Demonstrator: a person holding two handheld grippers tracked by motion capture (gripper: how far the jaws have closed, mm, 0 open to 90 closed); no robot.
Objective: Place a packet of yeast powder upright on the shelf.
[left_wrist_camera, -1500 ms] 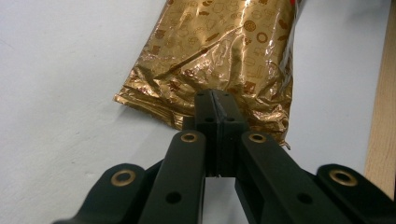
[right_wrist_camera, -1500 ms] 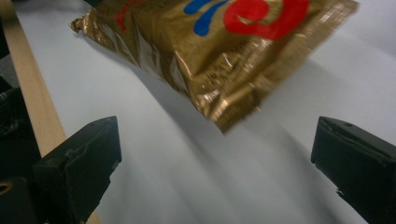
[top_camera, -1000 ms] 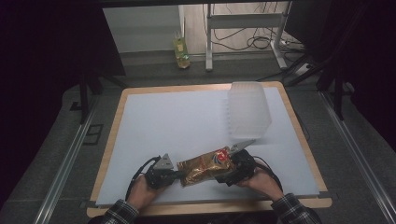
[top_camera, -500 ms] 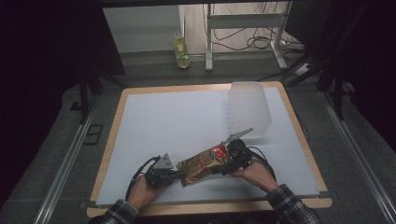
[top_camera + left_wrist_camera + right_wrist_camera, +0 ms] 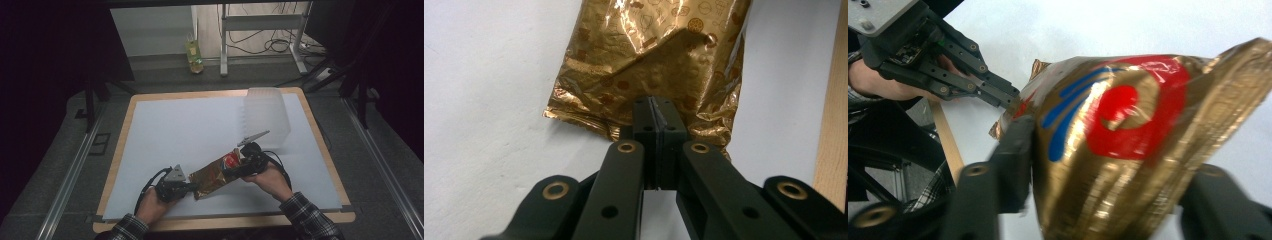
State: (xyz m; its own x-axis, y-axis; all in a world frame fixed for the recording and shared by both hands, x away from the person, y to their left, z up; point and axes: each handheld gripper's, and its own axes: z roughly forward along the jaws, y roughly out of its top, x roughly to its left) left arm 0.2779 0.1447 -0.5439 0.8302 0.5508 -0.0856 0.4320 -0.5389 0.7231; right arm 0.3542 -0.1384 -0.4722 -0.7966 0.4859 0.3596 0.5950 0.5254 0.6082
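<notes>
A gold foil snack bag (image 5: 216, 176) with a red and blue logo lies slanted near the table's front edge. My left gripper (image 5: 189, 188) is shut on the bag's lower left sealed end (image 5: 624, 107), jaws pressed together on the crinkled foil. My right gripper (image 5: 240, 165) is shut on the bag's upper right end, raised off the table. In the right gripper view the bag (image 5: 1128, 145) bulges between the two jaws, and the left gripper (image 5: 1010, 102) pinches its far corner.
A translucent plastic container (image 5: 266, 116) stands at the back right of the white table mat (image 5: 190, 130), just beyond the right gripper. The wooden table edge (image 5: 225, 222) runs along the front. A yellow-green bottle (image 5: 194, 56) sits on the floor beyond the table.
The right gripper has lifted its end of the bag and moved up and to the right, tilting the bag. The left gripper has stayed in place, shut on the other end.
</notes>
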